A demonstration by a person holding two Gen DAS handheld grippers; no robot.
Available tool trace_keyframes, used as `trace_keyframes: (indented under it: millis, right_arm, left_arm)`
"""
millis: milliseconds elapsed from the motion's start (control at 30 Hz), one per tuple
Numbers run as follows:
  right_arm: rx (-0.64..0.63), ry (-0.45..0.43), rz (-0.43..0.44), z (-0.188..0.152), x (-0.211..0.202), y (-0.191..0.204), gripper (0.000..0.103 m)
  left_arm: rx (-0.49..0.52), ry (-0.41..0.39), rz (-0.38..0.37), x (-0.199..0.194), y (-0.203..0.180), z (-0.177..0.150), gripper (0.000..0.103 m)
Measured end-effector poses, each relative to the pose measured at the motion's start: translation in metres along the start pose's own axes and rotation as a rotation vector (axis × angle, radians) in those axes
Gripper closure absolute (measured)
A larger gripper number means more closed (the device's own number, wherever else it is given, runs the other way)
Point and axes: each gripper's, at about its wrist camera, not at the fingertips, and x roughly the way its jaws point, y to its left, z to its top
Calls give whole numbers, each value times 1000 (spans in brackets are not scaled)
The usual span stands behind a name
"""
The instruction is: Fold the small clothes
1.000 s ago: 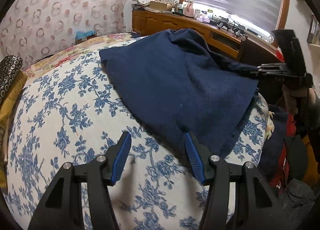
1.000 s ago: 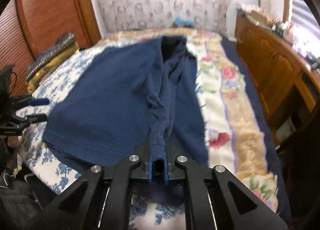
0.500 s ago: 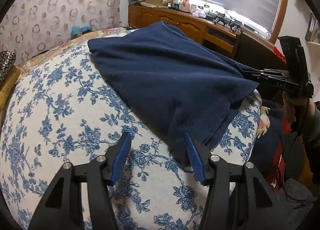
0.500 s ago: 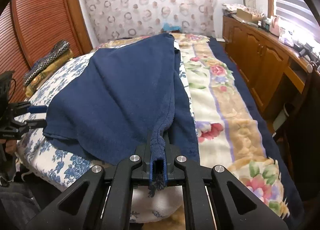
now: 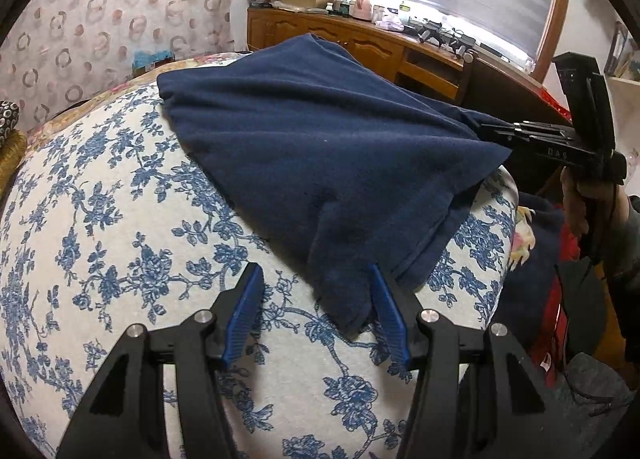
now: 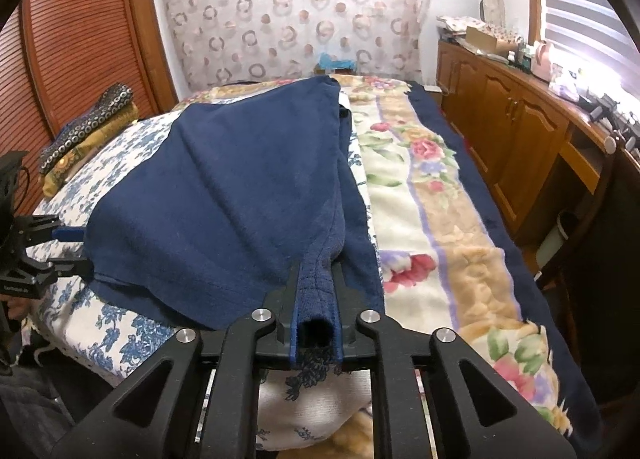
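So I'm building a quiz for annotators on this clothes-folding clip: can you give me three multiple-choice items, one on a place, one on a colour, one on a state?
1. Where does the navy garment lie?
A. on the blue-flowered bed cover
B. on the wooden sideboard
C. on the floor

2. What colour are the pads of the left gripper?
A. red
B. blue
C. white

3. How does the right gripper stand?
A. open above the cloth
B. shut on nothing
C. shut on a bunched corner of the garment

Answers:
1 A, the cloth spreads across the flowered cover, while the sideboard stands apart beside the bed.
2 B, both finger pads show blue ribbed faces.
3 C, in the right wrist view a roll of navy cloth sits clamped between the fingers; the left gripper is open, with a garment corner between its fingers.
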Motion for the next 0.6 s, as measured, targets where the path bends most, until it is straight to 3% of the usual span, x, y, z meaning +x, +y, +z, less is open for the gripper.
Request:
trace_keyframes:
  millis: [167, 200, 367, 600]
  right_arm:
    - [-6, -26, -27, 2, -8, 0, 73]
    - [-9, -39, -28, 3, -11, 1, 69]
    - [-38, -89, 3, 5, -27, 15, 45]
    - [-138, -92, 136, 8, -32, 55, 36]
  left_arm:
    - [9, 7, -51, -1, -8, 0, 95]
    - [19, 0, -50, -3, -11, 1, 99]
    - [7, -100, -86, -36, -14, 18, 101]
    - [3, -192, -101, -61, -9, 64, 102]
